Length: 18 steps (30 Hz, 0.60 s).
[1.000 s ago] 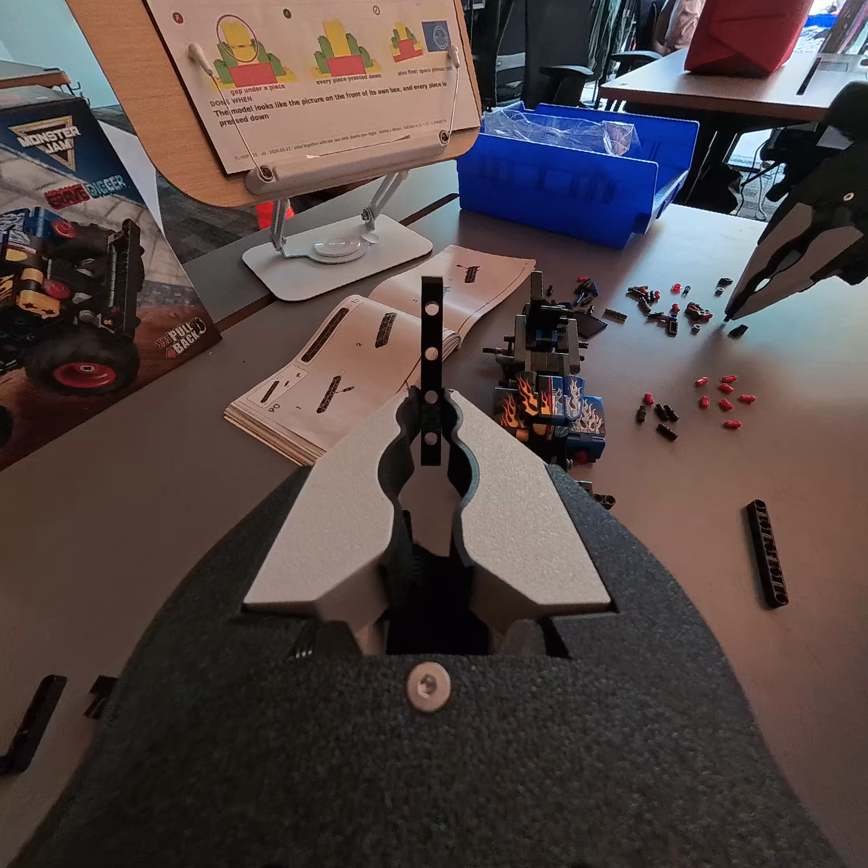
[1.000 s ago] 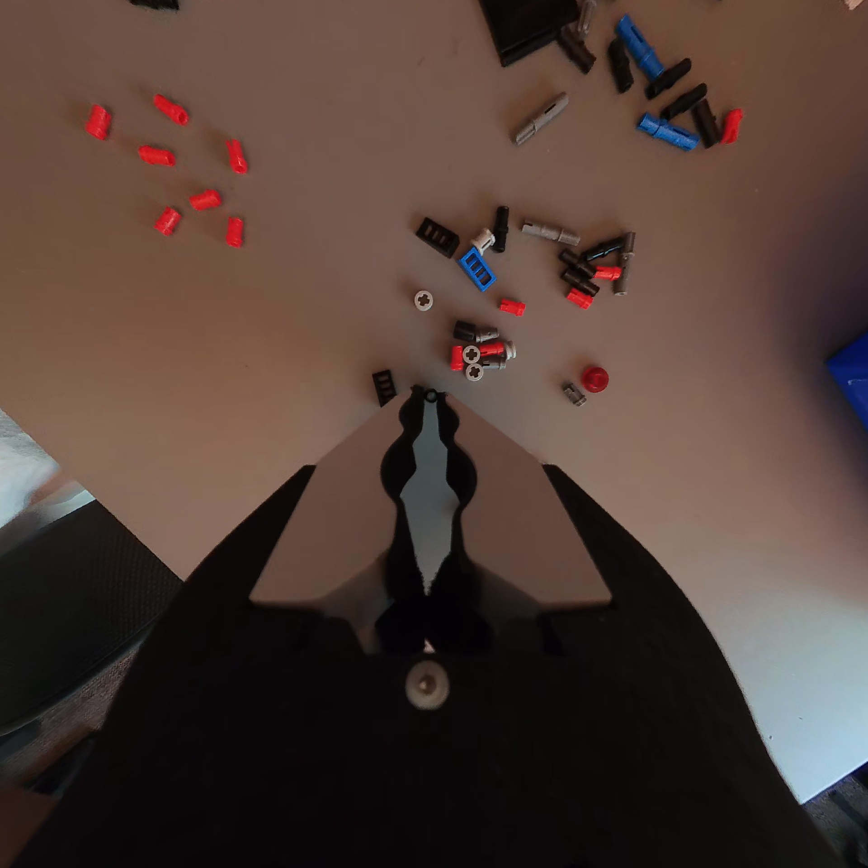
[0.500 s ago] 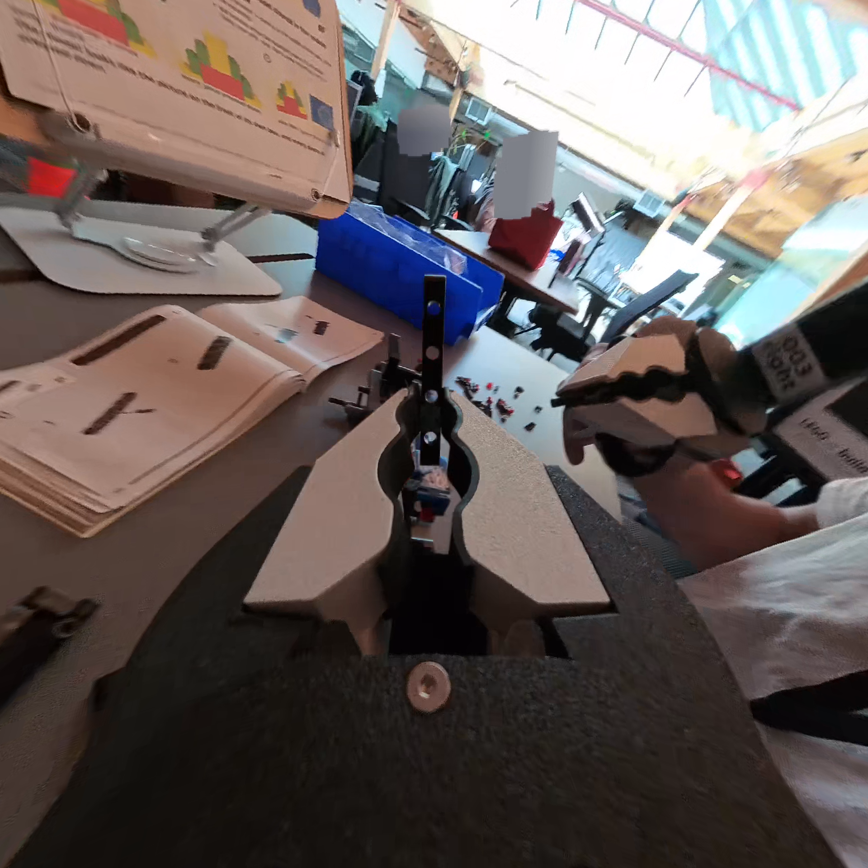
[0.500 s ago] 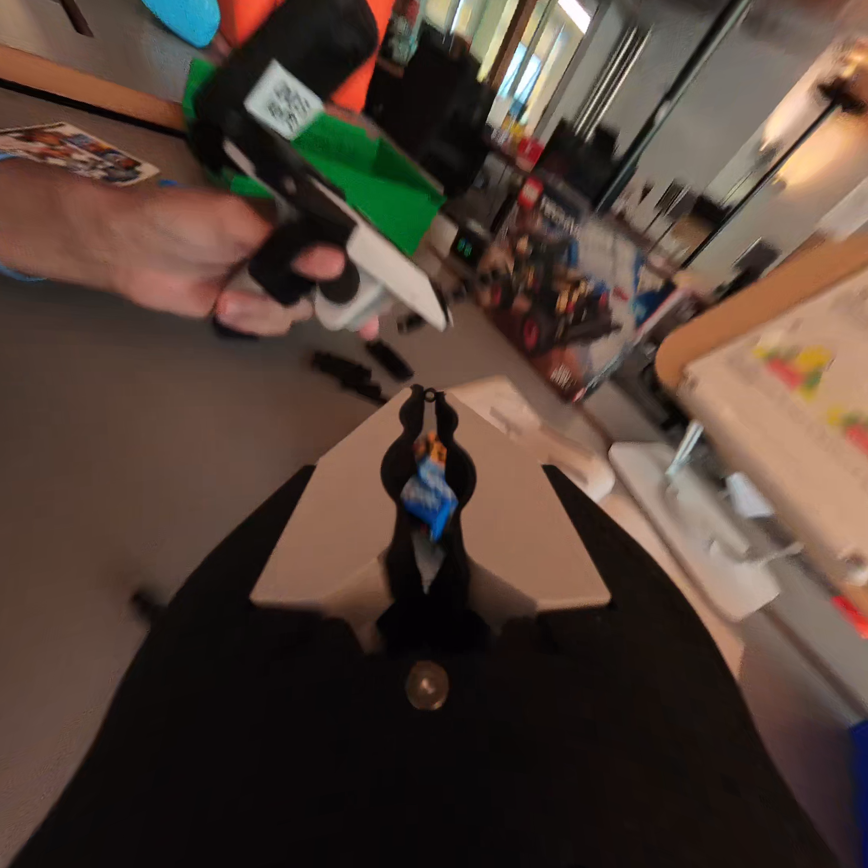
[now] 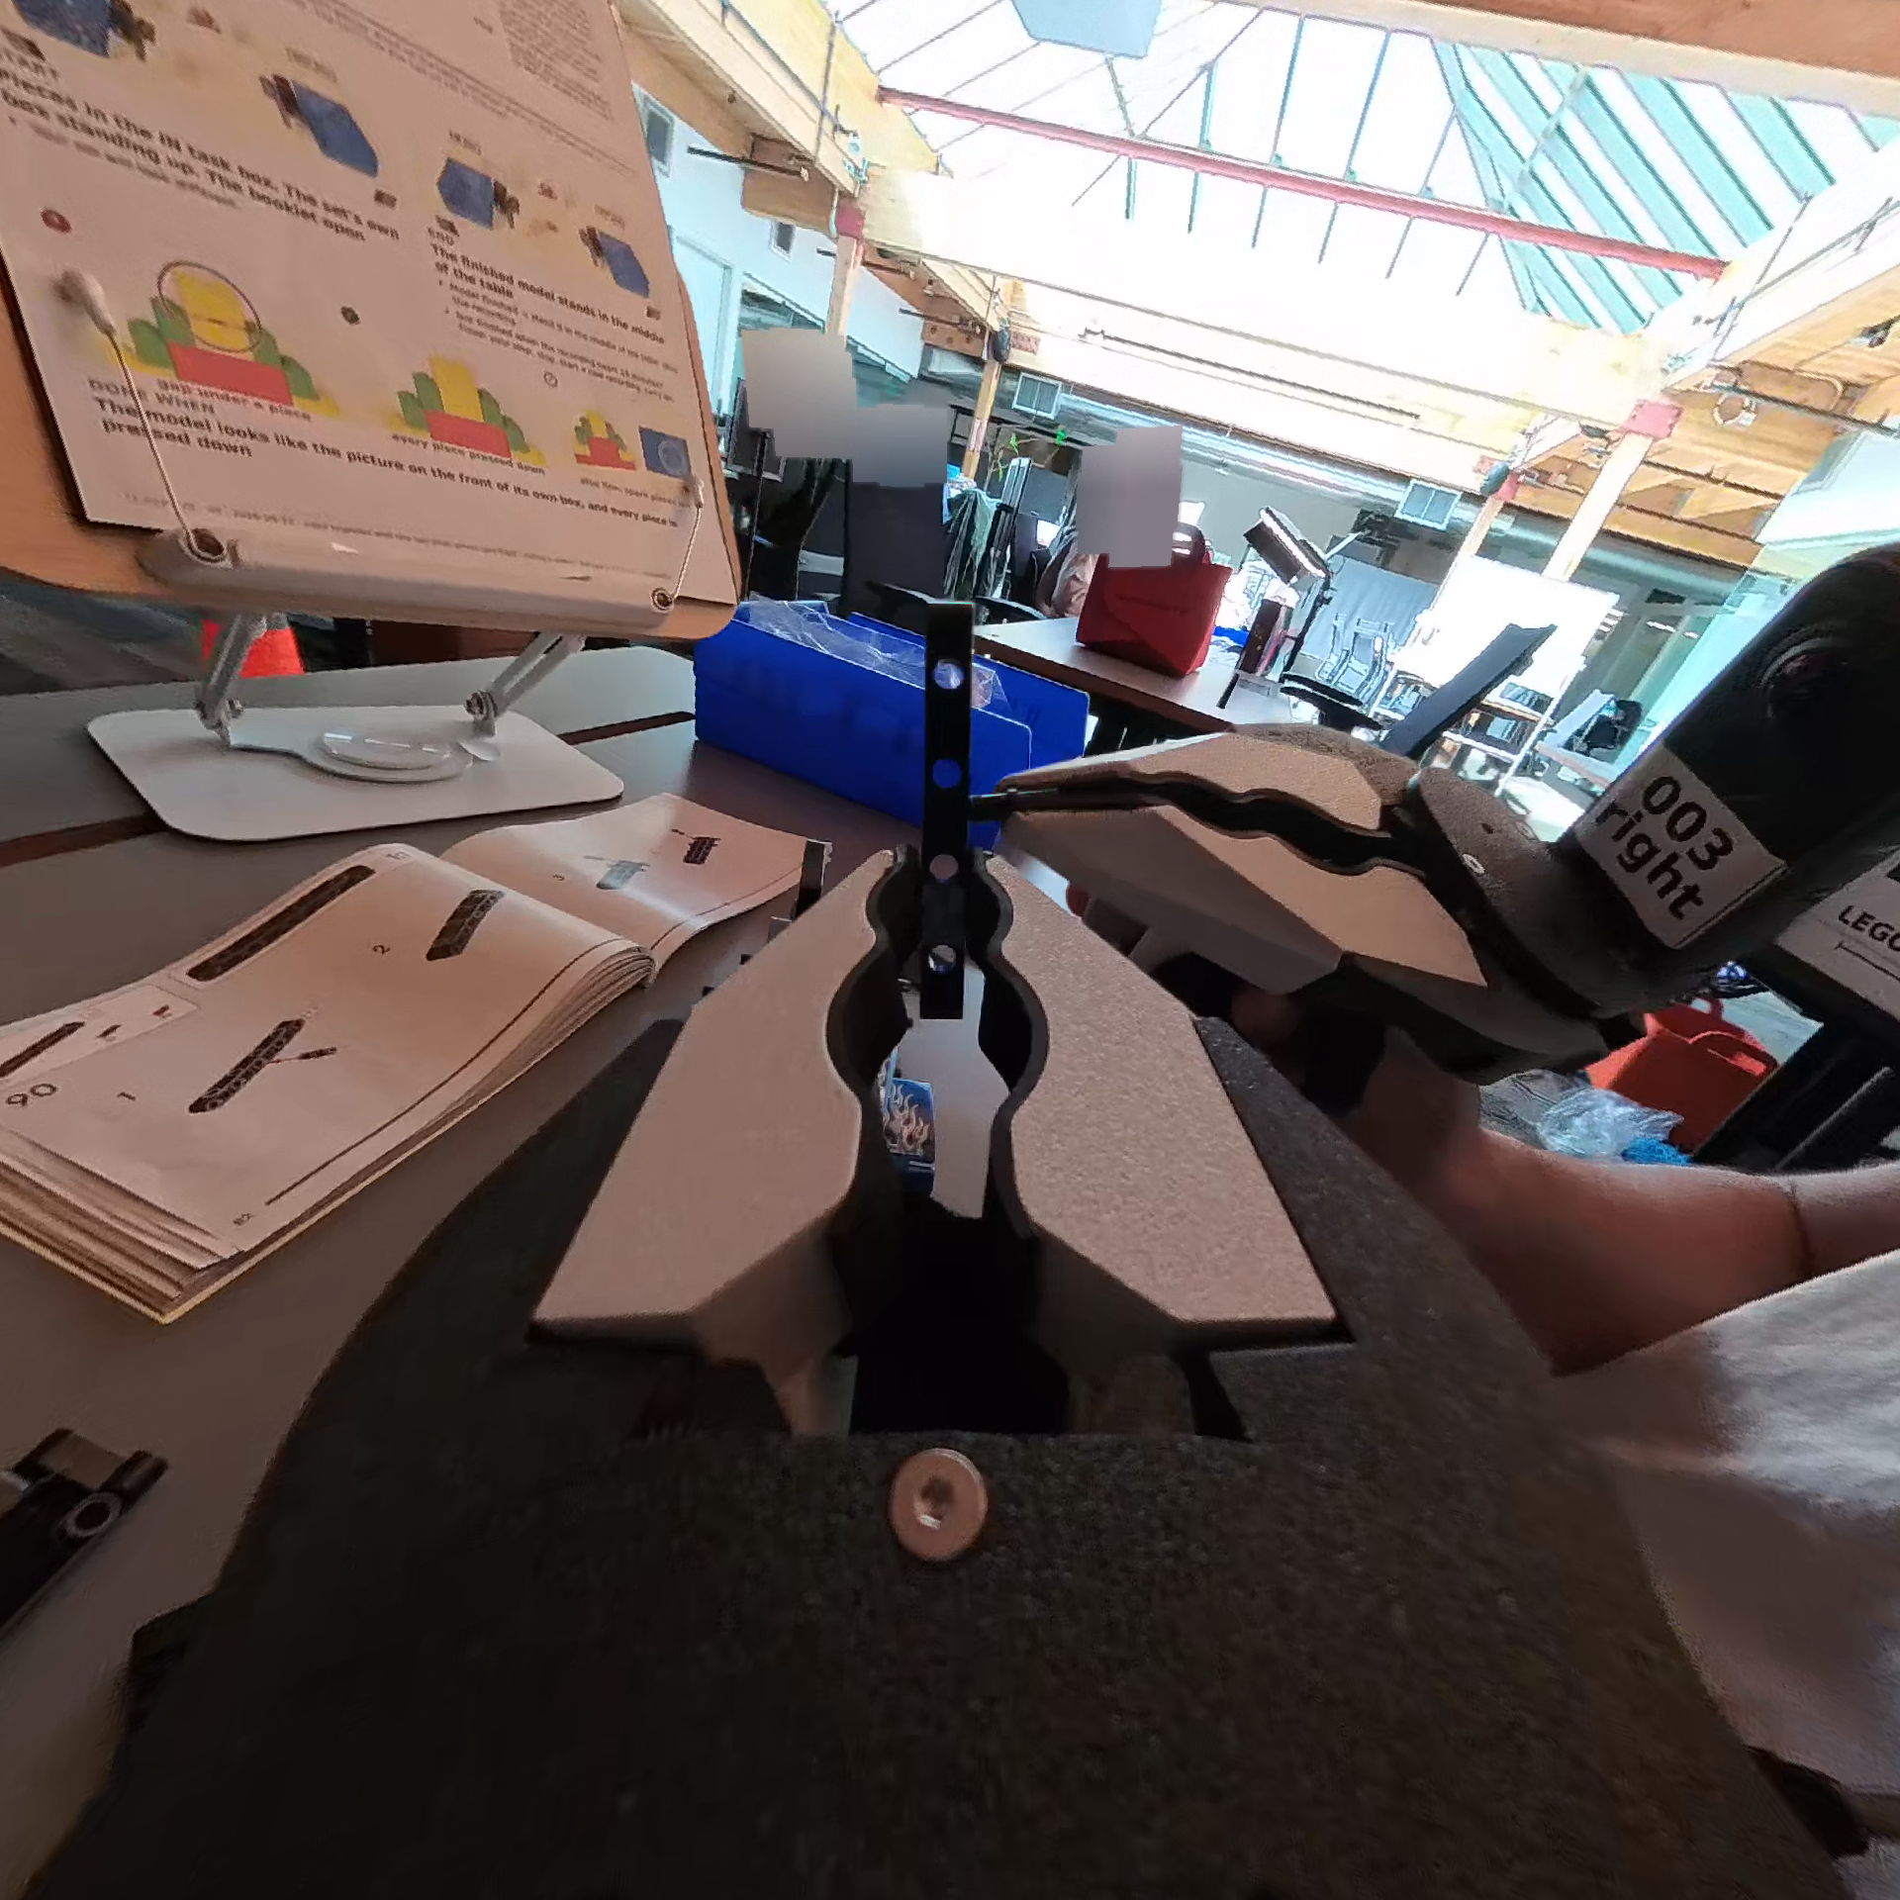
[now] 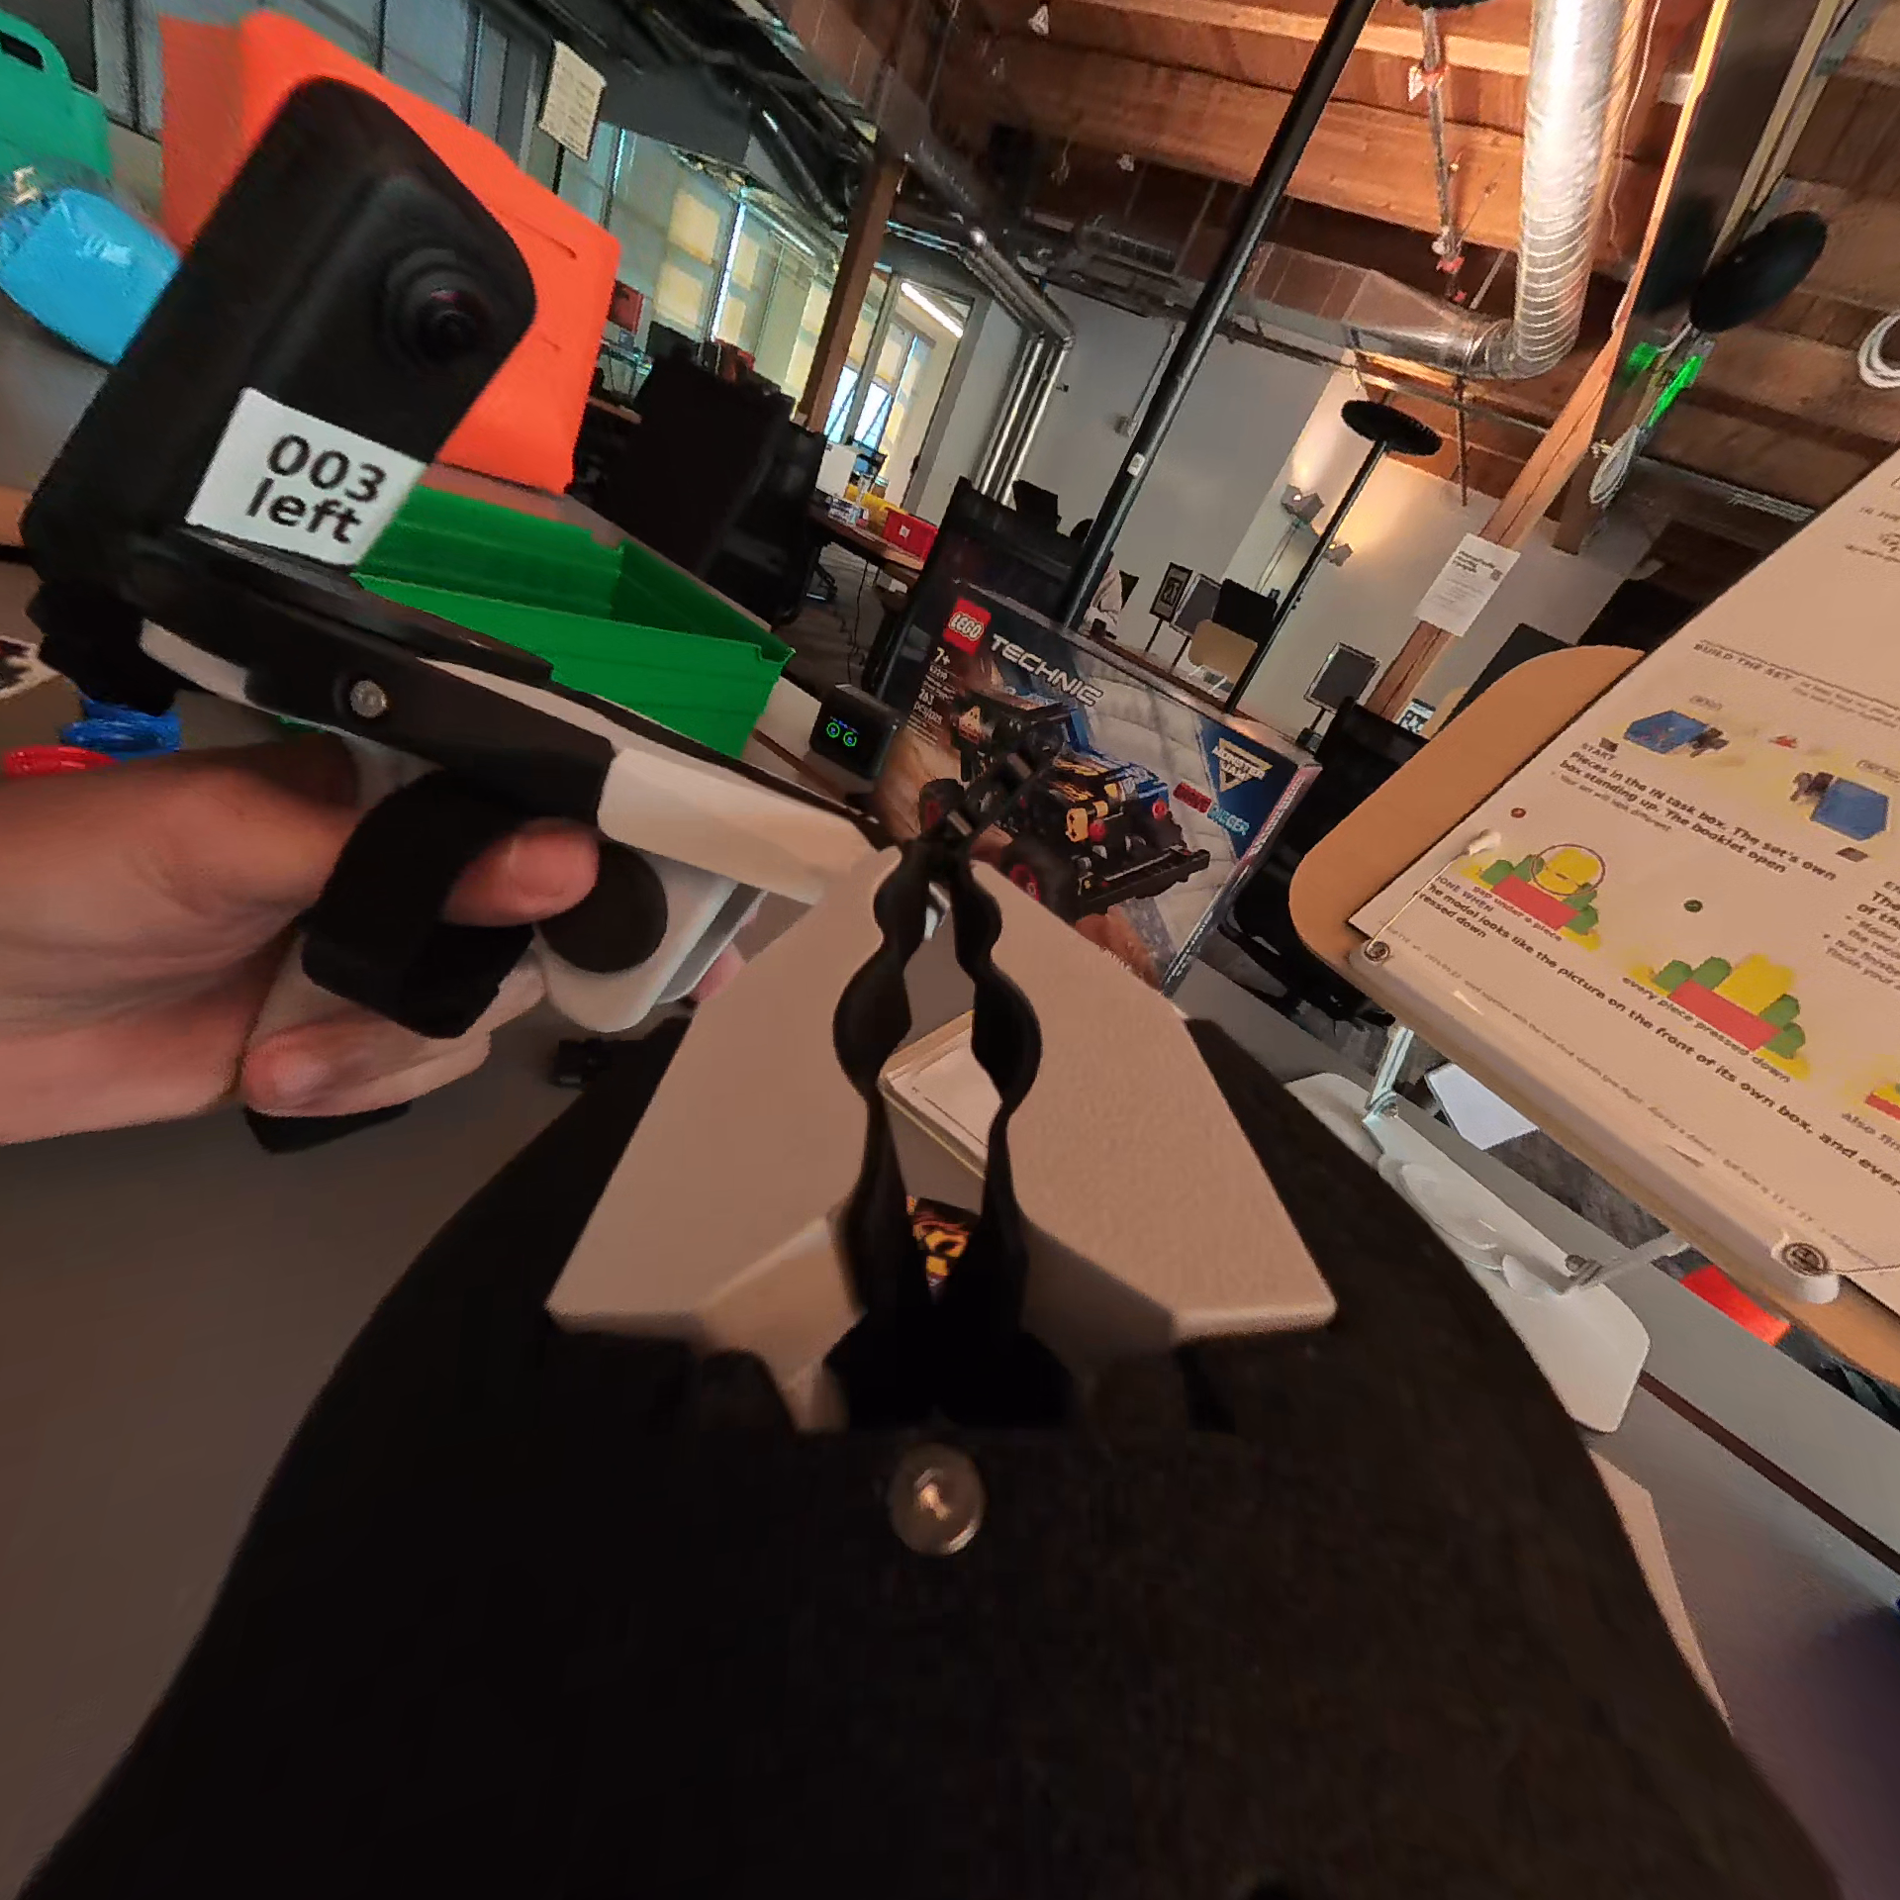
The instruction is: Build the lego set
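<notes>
**Pin brought sideways to the upheld beam**

Lifted clear of the scattered parts on the table, the right gripper has been swung round since a second ago and now meets the left gripper in mid-air; half a second ago the two were still well apart.

The black beam is clamped between the left fingers by its lower end and stands upright beyond the fingertips, its row of holes turned sideways. It seems to be held this way so that the holes are presented squarely to whatever is pushed in from the right. The right fingers are drawn together on something small and dark at their tips, most likely a black pin, though it is too small to be made out for certain. These tips lie level, at a right angle to the beam, touching it just above the left fingertips.

In the right wrist view the left gripper is seen coming in from the left, held pistol-fashion in a bare hand, with one finger curled through the trigger loop.

Below the left fingers, a flame-decorated part of the model is glimpsed through the gap. To their left the open instruction booklet lies flat on the table.
</notes>
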### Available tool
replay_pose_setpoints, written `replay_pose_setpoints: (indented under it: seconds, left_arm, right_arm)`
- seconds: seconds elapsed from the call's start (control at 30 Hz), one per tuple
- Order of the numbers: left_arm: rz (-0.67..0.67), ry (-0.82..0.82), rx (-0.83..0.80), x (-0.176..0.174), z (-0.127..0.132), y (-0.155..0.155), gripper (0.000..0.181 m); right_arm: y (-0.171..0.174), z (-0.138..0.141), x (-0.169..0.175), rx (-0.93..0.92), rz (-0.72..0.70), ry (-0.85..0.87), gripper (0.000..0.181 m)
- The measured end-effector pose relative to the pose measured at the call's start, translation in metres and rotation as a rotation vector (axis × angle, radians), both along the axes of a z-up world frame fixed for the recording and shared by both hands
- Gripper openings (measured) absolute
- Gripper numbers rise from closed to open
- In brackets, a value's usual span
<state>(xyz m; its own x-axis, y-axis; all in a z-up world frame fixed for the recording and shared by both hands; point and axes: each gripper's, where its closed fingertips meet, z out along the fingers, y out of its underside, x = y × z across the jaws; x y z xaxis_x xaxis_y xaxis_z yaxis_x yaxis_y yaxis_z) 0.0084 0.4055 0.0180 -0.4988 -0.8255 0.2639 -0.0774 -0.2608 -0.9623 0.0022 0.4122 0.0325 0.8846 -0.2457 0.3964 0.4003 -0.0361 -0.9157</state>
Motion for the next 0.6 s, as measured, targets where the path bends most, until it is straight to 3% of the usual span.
replay_pose_setpoints:
  seconds: [0.6]
  left_arm:
    - [0.054,-0.026,0.044,0.0005,0.0023,0.0048,0.006]
  right_arm:
    - [0.0047,0.0031,-0.0037,0.032,0.019,-0.042,0.003]
